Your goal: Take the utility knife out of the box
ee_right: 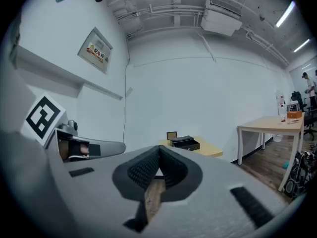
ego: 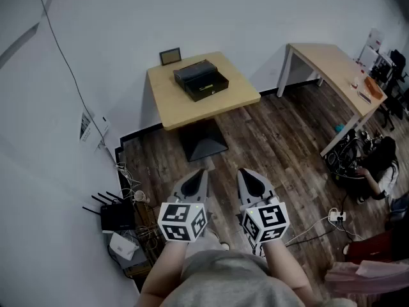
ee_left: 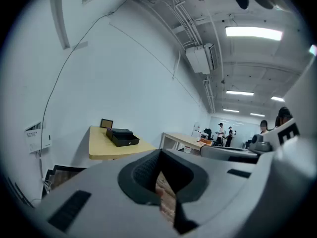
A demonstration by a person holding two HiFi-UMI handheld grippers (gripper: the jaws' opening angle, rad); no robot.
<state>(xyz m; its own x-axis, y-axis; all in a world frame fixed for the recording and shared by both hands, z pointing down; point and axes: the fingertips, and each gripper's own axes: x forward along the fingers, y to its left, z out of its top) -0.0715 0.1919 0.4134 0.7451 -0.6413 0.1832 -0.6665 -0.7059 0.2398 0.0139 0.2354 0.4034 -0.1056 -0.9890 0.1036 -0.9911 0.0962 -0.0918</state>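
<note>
A white wall (ego: 128,18) fills the upper part of the head view, and a dark wooden plank floor (ego: 275,139) lies under it. A long light wooden worktop (ego: 326,62) stands at the right. A small square light wooden worktop (ego: 236,91) stands against the wall, well apart from the person.

The left claw (ego: 203,171) and the right claw (ego: 242,171) are held side by side over the floor and point toward the small worktop. Each one is clenched, its tips meet, and nothing is between them.

A black rectangular box (ego: 203,82) sits on the small worktop, and its lid appears open toward the wall. The utility knife cannot be made out from this distance. A small dark picture frame (ego: 170,57) stands just behind the box. A black router (ego: 117,217) lies on the floor at the left.
</note>
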